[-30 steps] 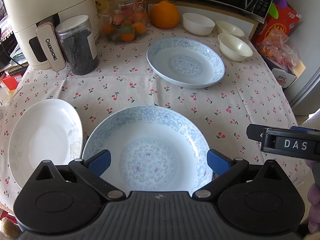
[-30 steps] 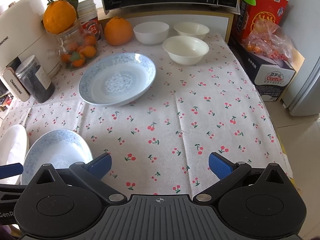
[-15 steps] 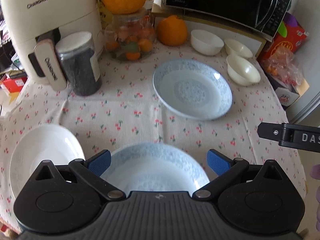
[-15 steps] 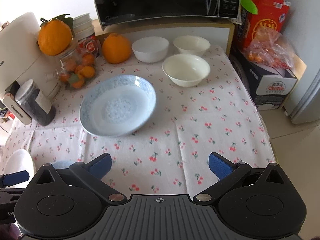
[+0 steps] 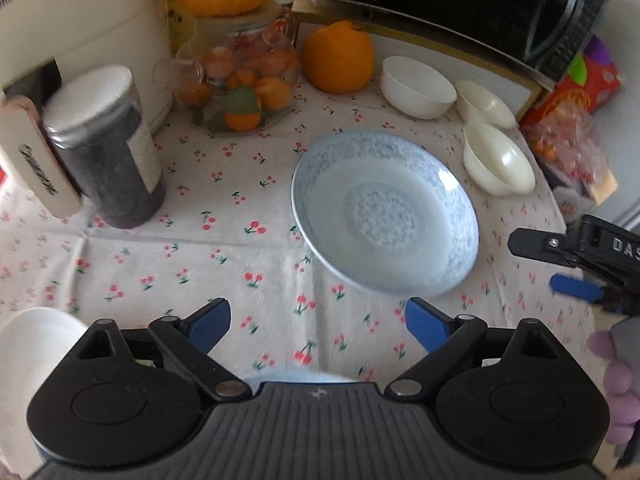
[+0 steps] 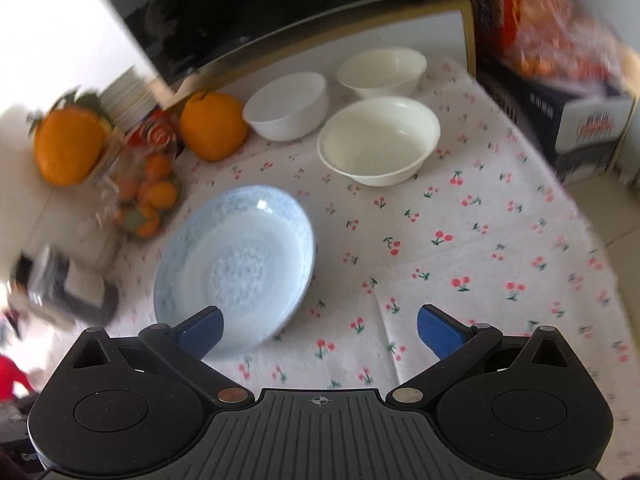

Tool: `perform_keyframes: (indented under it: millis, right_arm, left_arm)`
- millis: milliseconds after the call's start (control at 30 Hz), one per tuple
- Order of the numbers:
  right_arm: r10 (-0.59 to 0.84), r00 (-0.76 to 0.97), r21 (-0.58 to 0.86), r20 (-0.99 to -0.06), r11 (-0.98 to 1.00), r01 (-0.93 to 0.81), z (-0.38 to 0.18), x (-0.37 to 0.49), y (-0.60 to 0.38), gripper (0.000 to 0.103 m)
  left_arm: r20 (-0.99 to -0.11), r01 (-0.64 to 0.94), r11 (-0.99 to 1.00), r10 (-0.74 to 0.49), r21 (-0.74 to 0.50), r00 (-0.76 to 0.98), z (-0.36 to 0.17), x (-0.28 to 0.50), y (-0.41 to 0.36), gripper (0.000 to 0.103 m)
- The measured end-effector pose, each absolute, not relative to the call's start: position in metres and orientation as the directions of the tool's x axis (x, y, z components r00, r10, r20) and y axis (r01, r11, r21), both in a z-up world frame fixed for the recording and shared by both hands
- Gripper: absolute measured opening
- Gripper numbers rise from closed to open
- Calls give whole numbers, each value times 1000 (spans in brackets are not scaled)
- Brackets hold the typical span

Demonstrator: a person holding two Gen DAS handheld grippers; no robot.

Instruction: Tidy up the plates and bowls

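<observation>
Right wrist: three bowls (image 6: 378, 140), one plate (image 6: 236, 264)

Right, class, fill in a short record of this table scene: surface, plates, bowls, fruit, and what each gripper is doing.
surface: white tablecloth with red cherry print
plates: round pale blue patterned ceramic plate, centre; white plate, partly seen at near left
bowls: three white ceramic bowls grouped at the back, apart, unstacked
fruit: large orange; glass jar of small oranges
left gripper: closing, nothing between its jaws
right gripper: open, empty
</observation>
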State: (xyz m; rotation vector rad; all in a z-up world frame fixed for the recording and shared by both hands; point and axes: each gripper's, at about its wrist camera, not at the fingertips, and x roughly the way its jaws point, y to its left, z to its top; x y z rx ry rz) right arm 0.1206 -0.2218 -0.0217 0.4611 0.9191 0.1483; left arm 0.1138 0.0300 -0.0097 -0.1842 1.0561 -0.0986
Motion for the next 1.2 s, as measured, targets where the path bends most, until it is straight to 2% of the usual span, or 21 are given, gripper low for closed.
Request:
perform_keyframes:
  millis: [233, 333, 433, 533, 633, 700, 767, 833, 967, 1133, 1200]
  right_arm:
    - [420, 606, 597, -675, 794, 115, -45, 142, -237, 102]
    - [452, 613, 638, -649, 761, 115, -51, 149, -236, 101]
    - [475, 622, 676, -623, 726, 123, -58, 155, -236, 97]
    - [500, 630, 718, -594, 683, 135, -67, 161, -237, 86]
    - [519, 631, 744, -577, 653, 144, -75, 166, -236, 71]
    - [524, 627, 749, -576, 646, 148, -79, 168, -233, 64]
    - [528, 621, 749, -579, 645, 150, -82, 170, -230, 50]
    - [533, 613, 749, -584, 645, 153, -85, 172, -227, 43]
    - [519, 610, 732, -599, 663, 155, -88, 172, -222, 33]
    - [498, 606, 712, -620, 683, 166, -90, 172, -224, 16]
    - [485, 607, 692, -630, 705, 154, -88, 171, -222, 14]
  left_arm:
    - [-824, -85, 930, -272, -358, 497, -29, 146, 46, 75]
    - [-802, -108, 908, -297, -406, 518, -35, 154, 51, 65]
    - [-774, -113, 883, -332, -457, 539, -40, 159, 55, 54]
    - [-757, -113, 863, -361, -493, 545, -46, 163, 57, 46]
    - [-745, -120, 846, -379, -519, 549, -51, 165, 60, 41]
    - [-746, -132, 839, -382, -527, 545, -55, 166, 61, 33]
    - [-742, -142, 830, -389, -540, 546, -58, 166, 63, 29]
    - [-738, -148, 826, -387, -544, 553, -58, 167, 64, 27]
    - [-744, -169, 826, -370, -538, 557, -61, 166, 69, 14]
    - [-744, -180, 821, -369, -542, 558, -63, 165, 74, 10]
    - [-748, -165, 835, -361, -526, 556, -62, 164, 72, 9]
